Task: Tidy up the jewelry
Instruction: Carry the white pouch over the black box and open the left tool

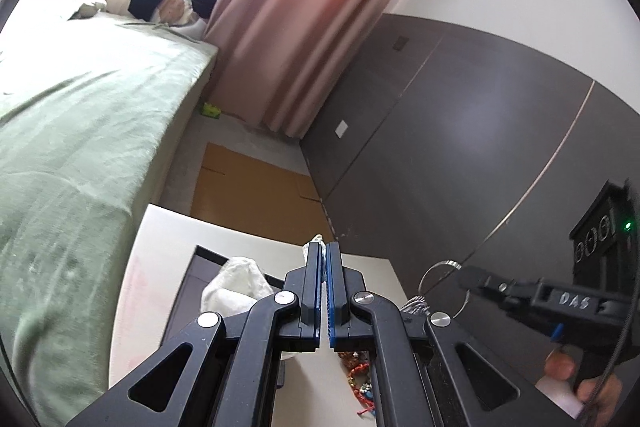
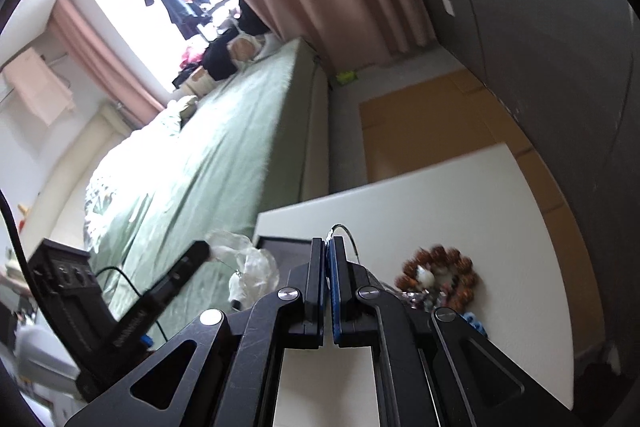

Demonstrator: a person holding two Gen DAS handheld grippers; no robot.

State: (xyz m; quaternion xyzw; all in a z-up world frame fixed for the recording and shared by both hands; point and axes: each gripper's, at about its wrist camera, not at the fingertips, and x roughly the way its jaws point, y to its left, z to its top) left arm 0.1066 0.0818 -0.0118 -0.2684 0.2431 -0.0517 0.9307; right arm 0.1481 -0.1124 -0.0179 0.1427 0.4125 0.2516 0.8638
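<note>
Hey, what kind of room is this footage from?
Most likely a bedroom: a bed with a green cover, long pink curtains at a bright window, and dark wardrobe-like panels along the wall.

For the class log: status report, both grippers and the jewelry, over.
Left gripper shut on a clear plastic bag. Right gripper shut on a thin silver bangle. Brown bead bracelet on white table. Nothing blocking.

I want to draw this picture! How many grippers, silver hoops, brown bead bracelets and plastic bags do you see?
Grippers: 2, the left gripper and the right gripper
Silver hoop: 1
Brown bead bracelet: 1
Plastic bag: 1
Total: 5
</note>
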